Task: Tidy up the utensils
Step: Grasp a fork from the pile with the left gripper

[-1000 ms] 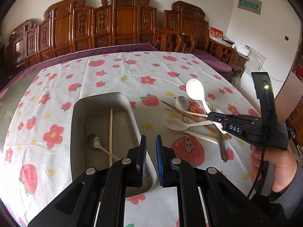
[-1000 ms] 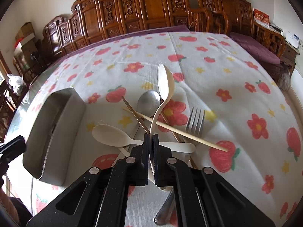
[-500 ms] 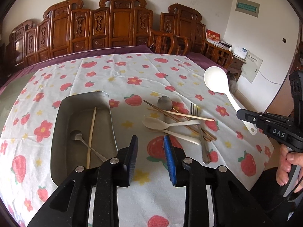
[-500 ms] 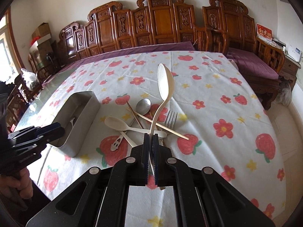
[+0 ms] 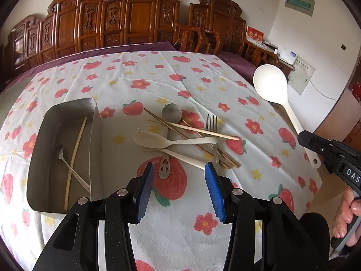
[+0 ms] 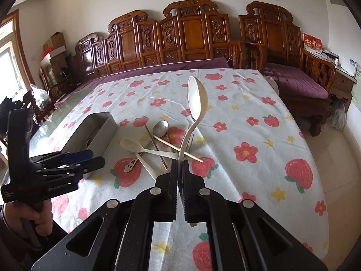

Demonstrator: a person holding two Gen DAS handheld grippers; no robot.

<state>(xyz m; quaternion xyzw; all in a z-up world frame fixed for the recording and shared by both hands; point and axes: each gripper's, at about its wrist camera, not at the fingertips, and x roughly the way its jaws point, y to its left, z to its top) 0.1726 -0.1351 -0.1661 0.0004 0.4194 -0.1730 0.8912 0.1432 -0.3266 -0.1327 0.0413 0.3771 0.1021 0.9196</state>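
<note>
My right gripper [image 6: 179, 167] is shut on the handle of a large cream spoon [image 6: 197, 103] and holds it high above the table; it also shows in the left wrist view [image 5: 271, 85]. My left gripper [image 5: 179, 174] is open and empty, above the near part of the table. A steel tray [image 5: 38, 135] at the left holds a chopstick [image 5: 75, 155] and a metal spoon [image 5: 67, 162]. A pile of utensils lies mid-table: cream spoon [image 5: 158, 140], metal spoon [image 5: 171, 113], fork [image 5: 212, 126], chopsticks [image 5: 198, 131].
The table carries a white cloth with strawberries and flowers [image 5: 135, 79]. Carved wooden chairs [image 6: 180, 38] line the far side. The table's right edge [image 6: 300, 122] drops to the floor. The other gripper and hand show at the left of the right wrist view [image 6: 45, 164].
My right gripper has lifted the large cream spoon higher and pulled back from the pile. My left gripper has opened wide and moved back and to the right, away from the tray.
</note>
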